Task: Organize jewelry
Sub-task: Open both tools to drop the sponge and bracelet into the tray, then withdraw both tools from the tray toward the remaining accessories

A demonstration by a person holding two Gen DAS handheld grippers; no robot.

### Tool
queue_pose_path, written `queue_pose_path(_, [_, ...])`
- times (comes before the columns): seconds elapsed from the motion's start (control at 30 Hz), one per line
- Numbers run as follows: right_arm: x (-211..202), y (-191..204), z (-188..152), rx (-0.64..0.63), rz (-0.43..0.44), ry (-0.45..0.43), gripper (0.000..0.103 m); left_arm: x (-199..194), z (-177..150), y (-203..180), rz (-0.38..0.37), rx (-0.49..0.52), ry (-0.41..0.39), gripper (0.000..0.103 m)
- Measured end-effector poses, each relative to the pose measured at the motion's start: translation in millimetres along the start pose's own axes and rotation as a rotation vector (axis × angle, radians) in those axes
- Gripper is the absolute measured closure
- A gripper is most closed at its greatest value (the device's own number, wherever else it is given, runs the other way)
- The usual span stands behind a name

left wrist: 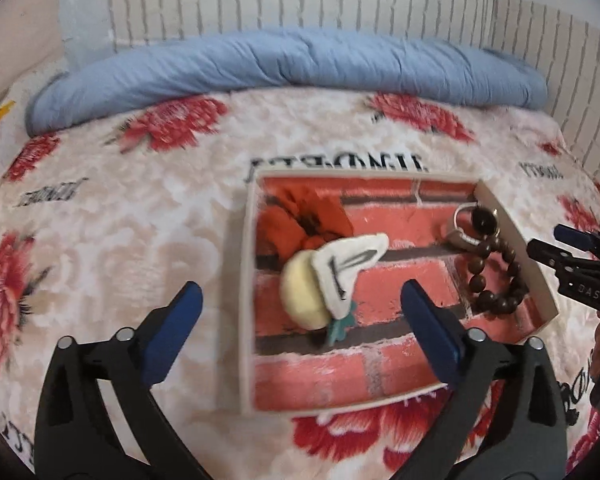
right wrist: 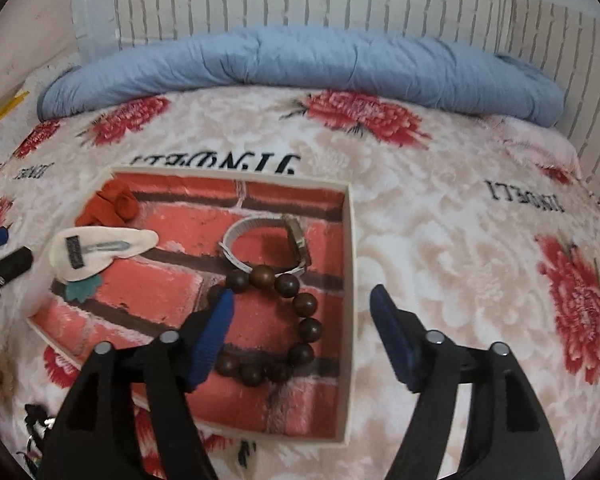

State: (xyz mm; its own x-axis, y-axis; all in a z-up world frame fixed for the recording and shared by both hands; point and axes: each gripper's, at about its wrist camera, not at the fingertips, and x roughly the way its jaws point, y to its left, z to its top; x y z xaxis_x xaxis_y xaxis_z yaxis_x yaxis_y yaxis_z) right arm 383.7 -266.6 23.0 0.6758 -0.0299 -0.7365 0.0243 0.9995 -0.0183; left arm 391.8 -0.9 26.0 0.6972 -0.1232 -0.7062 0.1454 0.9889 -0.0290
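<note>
- The shallow white tray point(right wrist: 350, 280), lined with a brick print, is lying on the flowered blanket point(right wrist: 460, 240) of the bed, and the jewelry in view is already sitting inside it.
- The wooden bead bracelet point(right wrist: 300, 320) is resting at the tray's 4 o'clock in the right wrist view, touching the metal-band watch point(right wrist: 268, 244) just beyond it toward 12 o'clock.
- At the tray's 9 o'clock, a cream hair clip point(right wrist: 100, 250) is lying over a teal piece point(right wrist: 82, 290), with an orange fabric flower point(right wrist: 114, 204) at 11 o'clock.
- In the left wrist view a pale yellow rounded piece point(left wrist: 300, 292) is showing under the same hair clip point(left wrist: 348, 268).
- The left claw point(left wrist: 300, 304) is hanging with its fingers wide apart, holding nothing, above the tray's near left side.
- The right claw point(right wrist: 304, 312) is likewise spread and empty, straddling the tray's right wall over the bracelet.
- Judging by this, the gathering is looking largely done; no loose jewelry is showing clearly on the blanket.
- Something dark is lying at the right view's 7 o'clock edge, too small to identify.
- What may be remaining is tidying the overlapping pieces apart.
</note>
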Motion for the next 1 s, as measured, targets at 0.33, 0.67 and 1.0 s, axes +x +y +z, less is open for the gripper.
queue_pose_path(0.33, [-59, -10, -19, 0.03, 0.006, -0.043, 0.027, -74, -17, 50, 0.041, -0.042, -0.052, 0.005])
queue_pose_path(0.67, [-95, -11, -44, 0.018, -0.001, -0.061, 0.027, -113, -47, 72, 0.075, -0.061, -0.052, 0.005])
queue_pose_path(1.0, [-114, -19, -68, 0.026, -0.001, -0.06, 0.027, -127, -74, 72, 0.082, -0.08, -0.034, 0.005])
